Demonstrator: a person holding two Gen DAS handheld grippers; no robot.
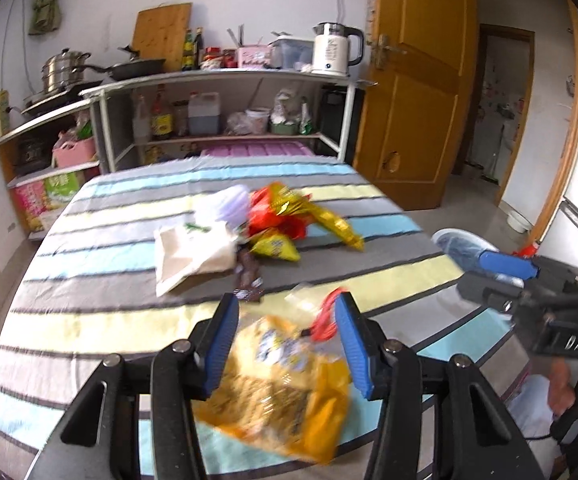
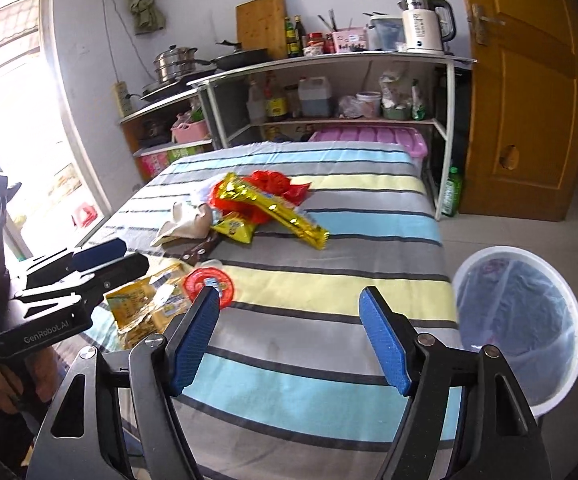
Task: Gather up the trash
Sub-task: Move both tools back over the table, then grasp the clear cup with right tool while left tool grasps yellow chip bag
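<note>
On a striped cloth-covered counter (image 2: 329, 276), the left hand-held gripper (image 1: 285, 312) spreads its ribbed blue pads wide around a crinkled yellow snack bag (image 1: 277, 384). Beyond the bag lies a heap of glossy red and gold wrappers (image 2: 265, 200). The right hand-held gripper (image 2: 289, 304) hangs wide and unloaded, a round plastic-lined white bin (image 2: 517, 328) beside the counter.
</note>
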